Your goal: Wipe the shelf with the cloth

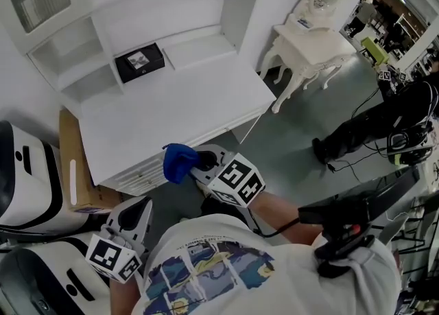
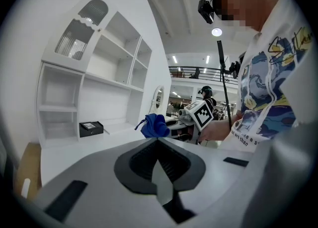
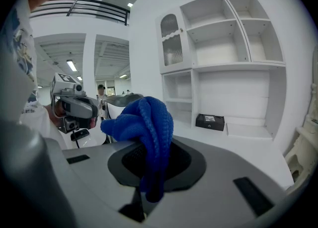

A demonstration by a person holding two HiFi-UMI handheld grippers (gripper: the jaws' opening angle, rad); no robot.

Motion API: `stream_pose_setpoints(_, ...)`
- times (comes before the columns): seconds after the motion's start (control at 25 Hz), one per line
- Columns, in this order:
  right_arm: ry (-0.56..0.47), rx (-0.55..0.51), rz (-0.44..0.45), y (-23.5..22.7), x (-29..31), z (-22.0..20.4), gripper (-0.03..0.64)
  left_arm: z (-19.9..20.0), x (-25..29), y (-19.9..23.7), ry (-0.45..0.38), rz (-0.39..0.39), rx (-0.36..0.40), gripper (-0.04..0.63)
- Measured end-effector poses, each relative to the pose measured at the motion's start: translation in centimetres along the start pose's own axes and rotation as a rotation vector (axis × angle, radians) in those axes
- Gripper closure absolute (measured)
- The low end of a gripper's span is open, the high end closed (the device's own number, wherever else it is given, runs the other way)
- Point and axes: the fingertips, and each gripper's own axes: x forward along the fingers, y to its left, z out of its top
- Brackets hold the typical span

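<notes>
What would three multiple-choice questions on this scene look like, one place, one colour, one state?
1. Where is the black box? A. on the floor B. on the white shelf unit C. on the dressing table
2. What colour is the cloth? A. red B. yellow C. blue
3. How is the right gripper? A. open, empty B. shut on the cloth C. lying on the floor
Answers: 1 B, it sits under the unit's upper shelves; 2 C, blue in all views; 3 B, cloth pinched between its jaws.

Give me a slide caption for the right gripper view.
Right gripper shut on a bunched blue cloth, facing the white shelf unit with a small black box.
</notes>
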Motion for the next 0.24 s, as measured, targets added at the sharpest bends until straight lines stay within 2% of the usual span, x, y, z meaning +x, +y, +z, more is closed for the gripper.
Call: stream_pose_setpoints(0.24,0.009,0.021,-0.038,0.5,-1.0,-1.9,0.549,-1.6,0.2,-0.7,0.016,-0.05,0.003,0.592)
